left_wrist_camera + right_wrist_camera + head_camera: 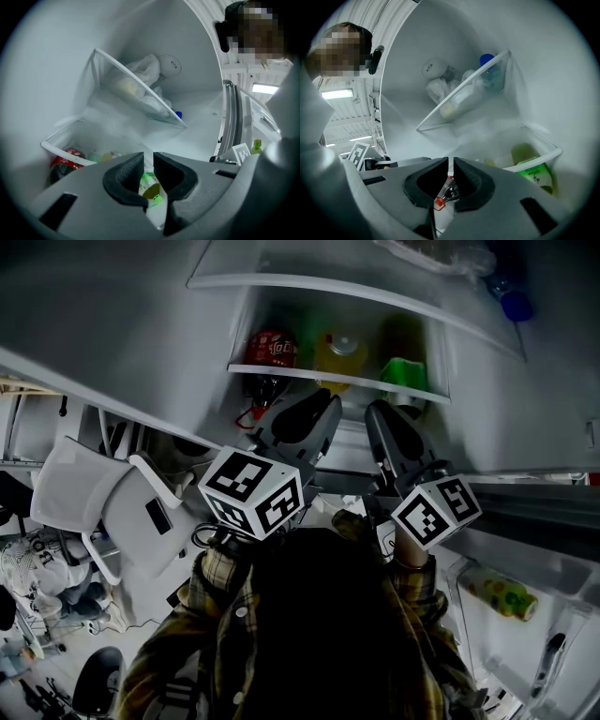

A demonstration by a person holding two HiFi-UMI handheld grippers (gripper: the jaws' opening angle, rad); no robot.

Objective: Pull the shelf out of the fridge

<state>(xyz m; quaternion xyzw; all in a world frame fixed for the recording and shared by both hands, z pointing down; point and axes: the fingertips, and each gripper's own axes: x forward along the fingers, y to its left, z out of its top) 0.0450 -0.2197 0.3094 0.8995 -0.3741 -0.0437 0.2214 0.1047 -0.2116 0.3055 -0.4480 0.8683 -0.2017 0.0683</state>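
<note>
White shelf (337, 379) rim in right gripper (449, 164) jaws, left gripper (148, 158) parted

The person is wearing a yellow-brown plaid shirt (217, 585). The left gripper (323, 407) and right gripper (380, 414) are showing grey bodies, black ribbed pads (123, 174), and white cubes (251, 491) bearing black square markers.

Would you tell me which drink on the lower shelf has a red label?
The dark bottle at the head view's left end; the yellow bottle is central, the green bottle rightmost.
</note>
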